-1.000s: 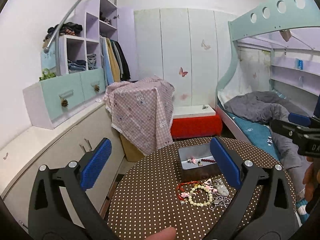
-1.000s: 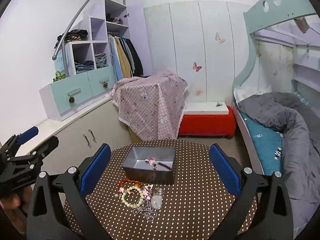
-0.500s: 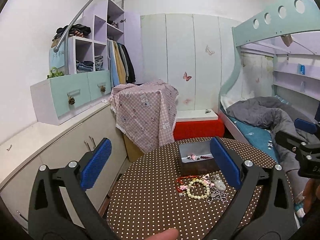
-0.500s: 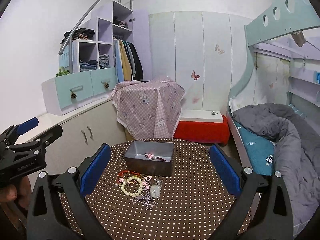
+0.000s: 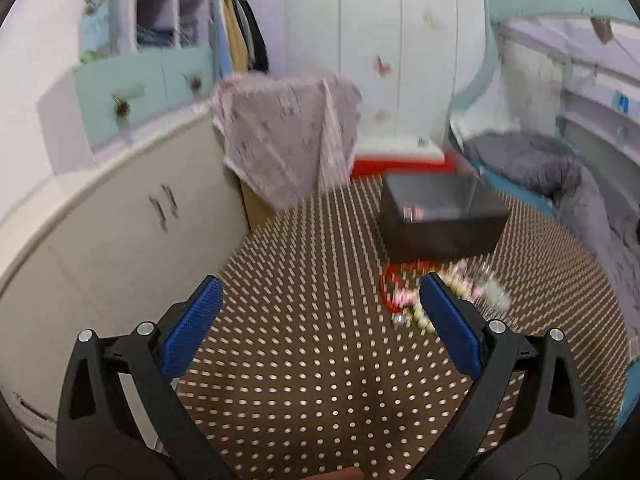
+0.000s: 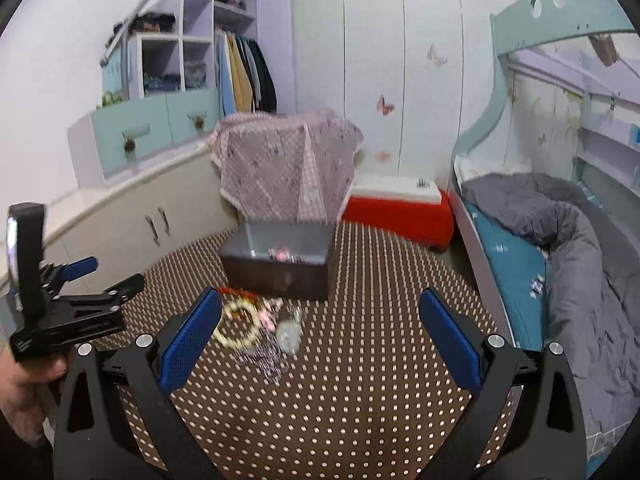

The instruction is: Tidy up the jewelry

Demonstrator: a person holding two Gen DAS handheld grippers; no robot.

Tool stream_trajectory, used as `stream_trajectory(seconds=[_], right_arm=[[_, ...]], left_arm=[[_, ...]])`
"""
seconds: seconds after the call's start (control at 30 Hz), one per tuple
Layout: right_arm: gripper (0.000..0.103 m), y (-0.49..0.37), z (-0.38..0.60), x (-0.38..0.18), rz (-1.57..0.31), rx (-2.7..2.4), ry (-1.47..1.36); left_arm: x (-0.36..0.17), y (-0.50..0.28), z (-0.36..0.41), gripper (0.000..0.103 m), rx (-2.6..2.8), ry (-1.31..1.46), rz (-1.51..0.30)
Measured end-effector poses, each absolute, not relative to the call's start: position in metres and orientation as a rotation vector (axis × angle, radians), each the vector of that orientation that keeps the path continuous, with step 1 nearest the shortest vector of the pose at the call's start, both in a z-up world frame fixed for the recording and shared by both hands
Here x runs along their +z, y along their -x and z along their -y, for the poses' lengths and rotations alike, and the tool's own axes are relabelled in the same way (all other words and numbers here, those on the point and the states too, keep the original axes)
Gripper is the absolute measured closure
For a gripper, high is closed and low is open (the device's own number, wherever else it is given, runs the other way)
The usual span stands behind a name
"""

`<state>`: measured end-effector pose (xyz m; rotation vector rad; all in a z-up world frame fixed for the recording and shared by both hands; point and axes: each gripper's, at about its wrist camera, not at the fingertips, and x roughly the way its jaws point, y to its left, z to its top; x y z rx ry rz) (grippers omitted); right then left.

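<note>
Currently left gripper (image 5: 318, 302) hangs over the polka-dot table (image 5: 304, 360), jaws spread wide, holding nothing. Jewelry pile (image 6: 256, 328) lies loose on the cloth just in front of the dark box (image 6: 280, 266); some pieces sit inside it. Right gripper (image 6: 320, 316) is likewise released, above the table. Frames blurred.

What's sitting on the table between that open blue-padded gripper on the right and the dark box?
In the right wrist view, a loose jewelry pile lies on the dotted tablecloth between the right gripper and the box: a pale bead bracelet, red cord, silvery chain.
</note>
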<state>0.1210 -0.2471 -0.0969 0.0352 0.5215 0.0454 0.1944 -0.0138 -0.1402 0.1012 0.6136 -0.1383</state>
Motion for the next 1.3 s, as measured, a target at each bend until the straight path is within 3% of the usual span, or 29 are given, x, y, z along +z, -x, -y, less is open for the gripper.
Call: stream_trajectory(seconds=[0.17, 0.47, 0.67, 0.73, 0.8, 1.03, 1.13, 1.2, 1.3], right_arm=[[0.008, -0.137, 0.25, -0.129, -0.629, 0.074, -0.023], [0.009, -0.174, 0.227, -0.188, -0.841, 0.203, 0.048], [0.045, -0.191, 0.207, -0.203, -0.894, 0.248, 0.101], [0.071, -0.188, 0.201, -0.201, -0.889, 0.28, 0.121], [0.088, -0.185, 0.201, -0.2, -0.888, 0.286, 0.134], [0.093, -0.171, 0.226, -0.198, -0.886, 0.295, 0.051], [0.093, -0.171, 0.234, -0.195, -0.876, 0.308, 0.016], [0.093, -0.167, 0.238, -0.191, -0.865, 0.306, 0.016], [0.093, -0.163, 0.242, -0.187, -0.853, 0.312, 0.011]], left_arm=[[-0.174, -0.213, 0.033, 0.006, -0.195, -0.199, -0.716], [-0.186, -0.223, 0.036, 0.006, -0.197, -0.24, -0.764], [-0.19, -0.234, 0.036, 0.006, -0.21, -0.246, -0.798], [-0.192, -0.237, 0.036, 0.006, -0.218, -0.242, -0.811], [-0.194, -0.242, 0.037, 0.006, -0.228, -0.238, -0.823], [-0.199, -0.252, 0.053, 0.007, -0.285, -0.275, -0.84], [-0.201, -0.258, 0.057, 0.025, -0.328, -0.268, -0.858], [-0.2, -0.259, 0.059, 0.053, -0.38, -0.239, -0.867], [-0.199, -0.255, 0.069, 0.084, -0.433, -0.264, -0.854]])
